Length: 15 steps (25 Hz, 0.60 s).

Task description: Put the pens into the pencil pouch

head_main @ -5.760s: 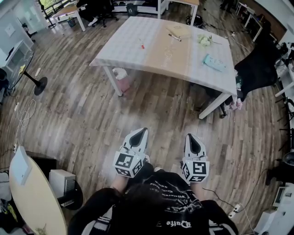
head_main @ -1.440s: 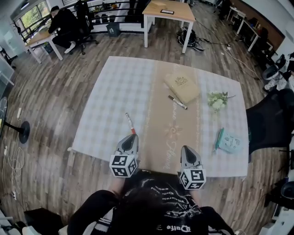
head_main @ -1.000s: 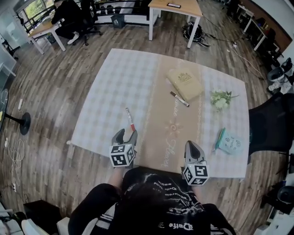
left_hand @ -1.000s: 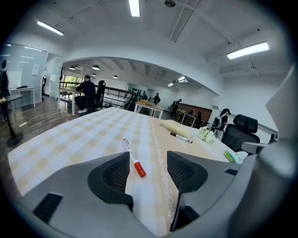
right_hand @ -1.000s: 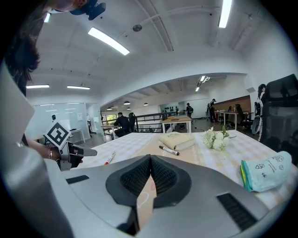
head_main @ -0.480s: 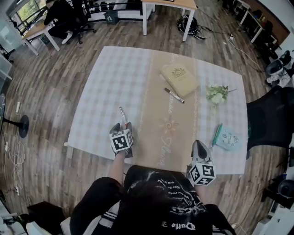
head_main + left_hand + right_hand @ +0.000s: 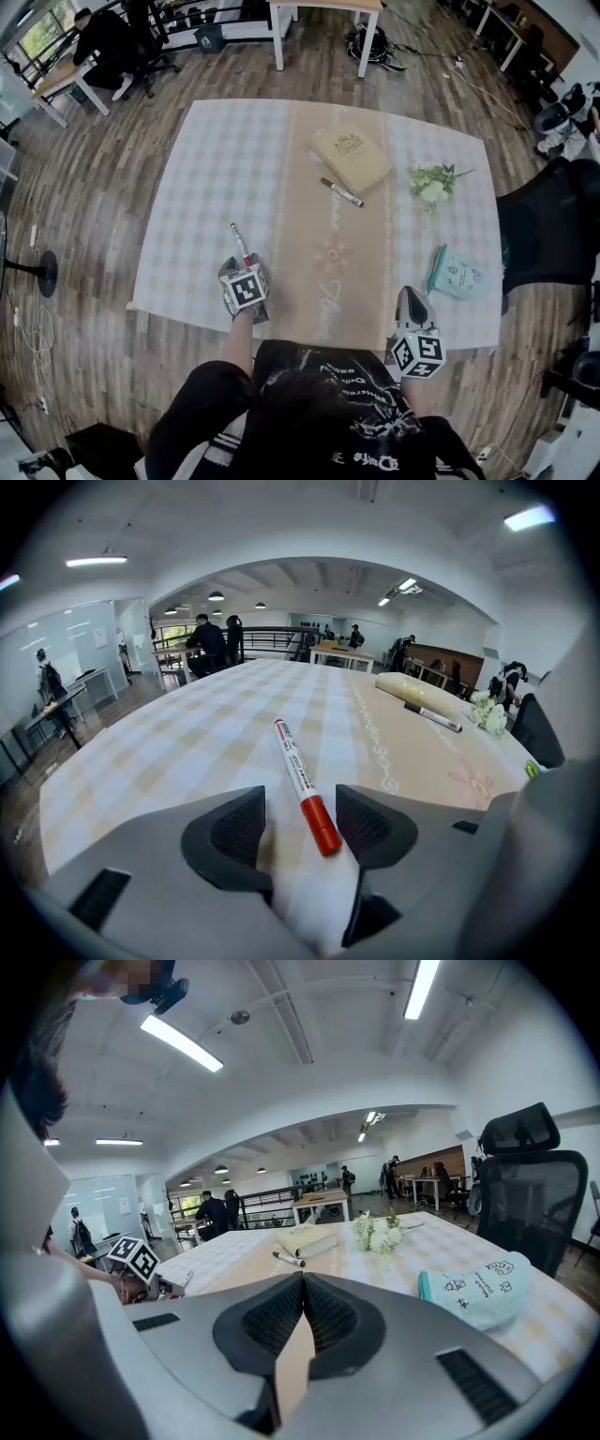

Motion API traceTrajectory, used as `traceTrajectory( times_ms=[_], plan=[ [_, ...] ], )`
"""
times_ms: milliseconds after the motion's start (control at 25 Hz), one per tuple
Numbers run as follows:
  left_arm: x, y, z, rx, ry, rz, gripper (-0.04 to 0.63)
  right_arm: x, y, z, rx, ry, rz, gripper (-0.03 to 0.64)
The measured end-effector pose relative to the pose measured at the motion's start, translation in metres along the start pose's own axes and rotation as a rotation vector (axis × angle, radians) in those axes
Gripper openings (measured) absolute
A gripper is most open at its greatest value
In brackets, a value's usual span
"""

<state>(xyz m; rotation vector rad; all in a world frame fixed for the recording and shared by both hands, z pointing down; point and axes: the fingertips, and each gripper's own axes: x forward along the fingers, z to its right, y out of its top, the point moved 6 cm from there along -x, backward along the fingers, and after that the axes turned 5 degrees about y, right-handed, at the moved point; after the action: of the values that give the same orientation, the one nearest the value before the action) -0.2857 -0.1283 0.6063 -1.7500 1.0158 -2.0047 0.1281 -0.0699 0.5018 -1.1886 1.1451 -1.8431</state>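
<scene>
A white marker with a red cap lies on the checked cloth left of the tan runner. My left gripper is open and tilted down over it. In the left gripper view the red cap end of the marker lies between the two pads of the left gripper, touched by neither. A black pen lies on the runner beside a beige flat case. A teal printed pouch rests at the right. My right gripper is shut and empty at the table's front edge, left of the teal pouch.
A small bunch of white flowers lies right of the beige case. A black office chair stands at the table's right side. More desks and seated people are at the far end of the room.
I have walked up to the table. My left gripper sank onto the red-capped marker and now straddles its cap end. My right gripper slid right along the front edge.
</scene>
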Motion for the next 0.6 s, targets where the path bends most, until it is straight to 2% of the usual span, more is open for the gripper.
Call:
traceTrajectory(
  times_ms=[200, 280, 440, 600],
  plan=[
    [-0.0007, 0.0004, 0.0003, -0.014, 0.004, -0.002, 0.244, 0.0041, 0.0023, 0.0019, -0.006, 0.021, 0.001, 0.009],
    [-0.0009, -0.0001, 0.0, -0.031, 0.016, -0.007, 0.211, 0.0052, 0.002, 0.0022, -0.01, 0.028, -0.004, 0.009],
    [-0.0022, -0.0012, 0.0054, -0.033, 0.02, -0.015, 0.098, 0.0051, 0.003, 0.0049, -0.013, 0.031, -0.009, 0.009],
    [-0.0014, 0.0, 0.004, 0.004, 0.059, -0.01, 0.084, 0.0039, 0.0032, 0.0081, -0.012, 0.026, -0.007, 0.009]
  ],
)
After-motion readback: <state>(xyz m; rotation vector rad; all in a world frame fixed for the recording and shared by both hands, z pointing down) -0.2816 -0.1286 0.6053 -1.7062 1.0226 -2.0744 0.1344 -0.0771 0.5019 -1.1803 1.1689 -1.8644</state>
